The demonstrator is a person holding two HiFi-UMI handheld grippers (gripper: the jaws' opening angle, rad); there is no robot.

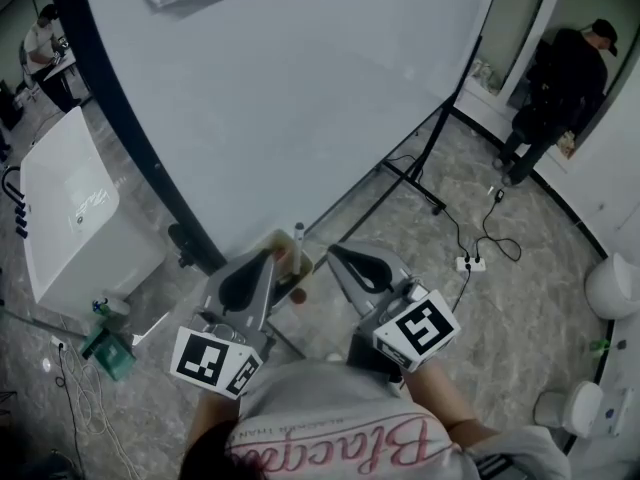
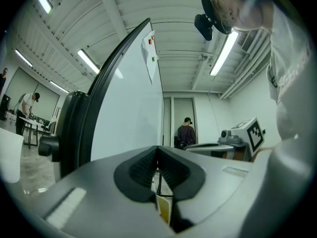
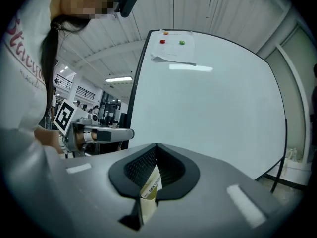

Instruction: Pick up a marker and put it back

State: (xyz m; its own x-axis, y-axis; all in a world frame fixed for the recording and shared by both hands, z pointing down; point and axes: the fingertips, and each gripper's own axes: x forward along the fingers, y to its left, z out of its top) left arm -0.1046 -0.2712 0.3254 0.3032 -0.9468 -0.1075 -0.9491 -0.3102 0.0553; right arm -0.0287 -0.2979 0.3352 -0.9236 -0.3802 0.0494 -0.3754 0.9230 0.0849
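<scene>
Head view: left hand-held gripper and right hand-held gripper were shut, empty; a nudge could've toppled the marker at twelve o'clock.

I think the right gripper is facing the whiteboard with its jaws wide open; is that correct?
Not quite. The right gripper does face the whiteboard, but its jaws are shut, with the tips pressed together, not wide open. The right gripper view shows this plainly.

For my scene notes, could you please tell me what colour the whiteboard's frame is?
Black; the whiteboard's frame shows best in the left gripper view.
</scene>
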